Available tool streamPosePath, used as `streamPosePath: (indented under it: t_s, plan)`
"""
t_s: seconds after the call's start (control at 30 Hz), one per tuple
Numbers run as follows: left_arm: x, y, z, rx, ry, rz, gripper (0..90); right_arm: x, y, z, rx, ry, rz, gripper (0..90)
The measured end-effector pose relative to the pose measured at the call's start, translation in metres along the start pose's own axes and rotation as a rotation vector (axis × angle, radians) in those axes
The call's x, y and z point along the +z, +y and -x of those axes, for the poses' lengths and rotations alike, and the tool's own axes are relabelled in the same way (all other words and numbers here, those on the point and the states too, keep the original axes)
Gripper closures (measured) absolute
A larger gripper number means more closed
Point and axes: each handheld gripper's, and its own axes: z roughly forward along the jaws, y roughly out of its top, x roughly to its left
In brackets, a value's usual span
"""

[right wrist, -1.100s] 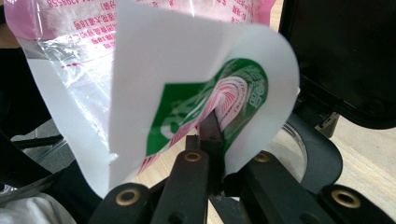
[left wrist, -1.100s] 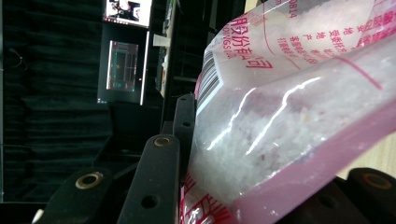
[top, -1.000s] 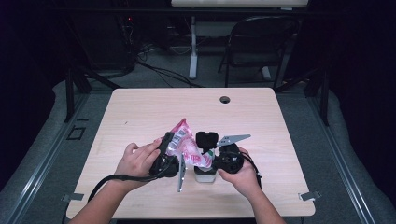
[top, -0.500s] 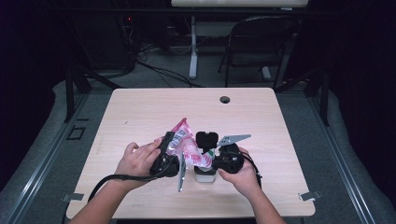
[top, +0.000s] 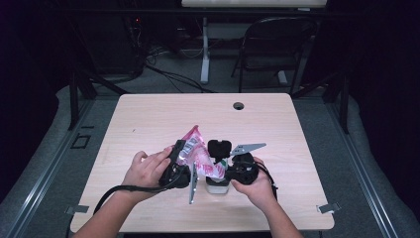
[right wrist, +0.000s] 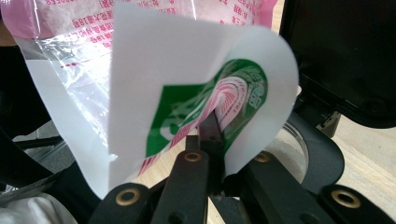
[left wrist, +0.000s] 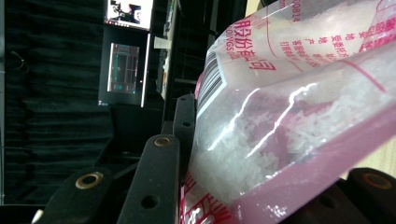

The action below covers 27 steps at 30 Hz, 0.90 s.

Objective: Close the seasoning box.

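Pink plastic bag [top: 198,156] of white granules, held tilted above the near middle of the wooden table [top: 148,119], between both hands. Left gripper [top: 179,157] clamped on one side of it (barcode panel pressed against a jaw in the left gripper view [left wrist: 299,116]). Right gripper [top: 229,171] pinched shut on a folded white-and-green corner of the bag [right wrist: 196,107]. Small clear container [top: 217,185] on the table just under the bag's lower end.

bag [top: 198,154]: pink-and-clear plastic, white crystals inside | tilted above table | small container [top: 218,184] beneath
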Motion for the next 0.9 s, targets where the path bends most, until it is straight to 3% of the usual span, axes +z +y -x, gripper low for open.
streamPosePath:
  t_s: [0.9]
  plan:
    - [-0.0018,0.0035,-0.0029,0.026,-0.005,0.005,74.2,0.0014,-0.0011,-0.0010,0.004,0.018,-0.009,89.8]
